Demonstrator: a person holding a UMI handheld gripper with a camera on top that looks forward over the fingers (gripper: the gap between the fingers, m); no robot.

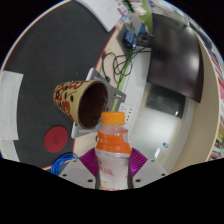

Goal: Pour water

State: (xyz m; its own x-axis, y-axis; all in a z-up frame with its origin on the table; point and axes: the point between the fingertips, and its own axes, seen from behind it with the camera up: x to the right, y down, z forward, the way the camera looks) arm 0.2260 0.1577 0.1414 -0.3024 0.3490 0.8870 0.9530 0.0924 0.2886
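An orange-capped bottle [113,148] with an orange band and a white label stands between my fingers, and both magenta pads [88,162] press on its sides. My gripper [113,166] is shut on it and holds it tilted. Just beyond the bottle's cap lies a paper cup [80,101] with a red and yellow pattern, seen on its side with its dark mouth turned toward the bottle. The bottle's lower part is hidden below the fingers.
A grey table [35,60] lies behind the cup. A dark monitor [178,58] and tangled wires [123,68] are beyond the bottle. Something blue [64,163] shows beside the left finger.
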